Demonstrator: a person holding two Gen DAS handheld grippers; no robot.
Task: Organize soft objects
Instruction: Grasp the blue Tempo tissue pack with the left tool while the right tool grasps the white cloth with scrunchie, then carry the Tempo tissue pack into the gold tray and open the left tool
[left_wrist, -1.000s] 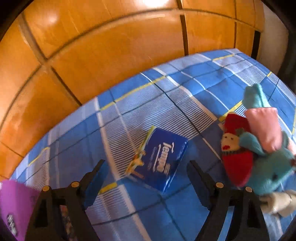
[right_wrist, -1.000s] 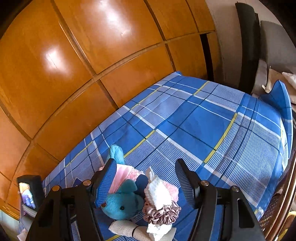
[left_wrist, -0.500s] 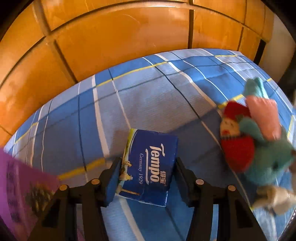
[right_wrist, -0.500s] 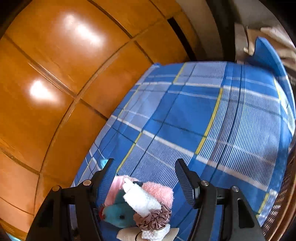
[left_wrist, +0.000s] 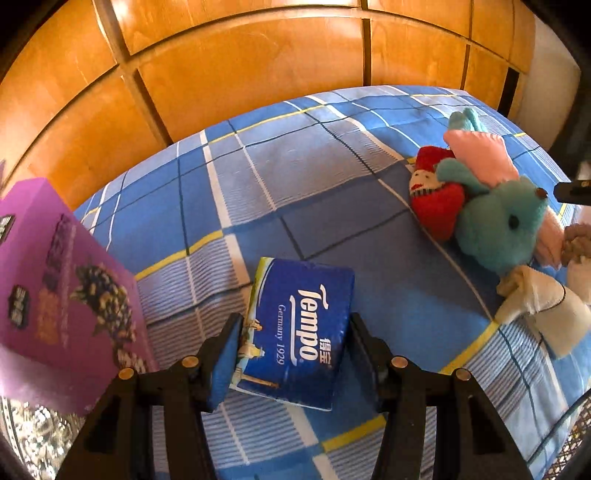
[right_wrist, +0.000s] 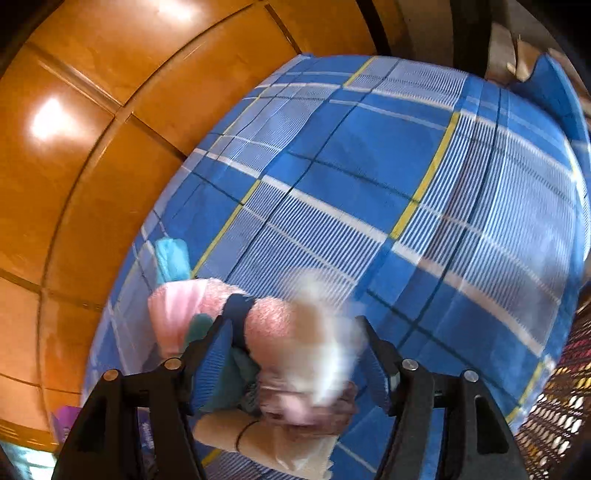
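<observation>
Left wrist view: left gripper (left_wrist: 293, 354) tilted steeply down, blue ribbed pads clamped on both sides of a tissue pack (left_wrist: 295, 332), a glossy blue plastic-wrapped soft block printed with white lettering, lying on the blue plaid bedsheet (left_wrist: 295, 184) at bottom centre. Just left of it, a stiff purple cardboard box (left_wrist: 55, 295). Further right, well apart from the pack, a heap of soft things: a fuzzy teal plush toy (left_wrist: 498, 229) draped with a pale pink cloth (left_wrist: 480, 155), a red knitted doll (left_wrist: 436, 199) pressed against it, a cream folded cloth (left_wrist: 543, 306) at the near edge. Behind the bed, glossy orange wood panels (left_wrist: 258, 66). Right wrist view: right gripper (right_wrist: 295, 354) angled down over the same heap, jaws just closing in, blurred white fluffy cloth (right_wrist: 325, 350) and pink terry cloth (right_wrist: 269, 325) between the pads; contact too blurred to tell. A dusty-mauve scrunchie (right_wrist: 306, 413) gathered beneath.
</observation>
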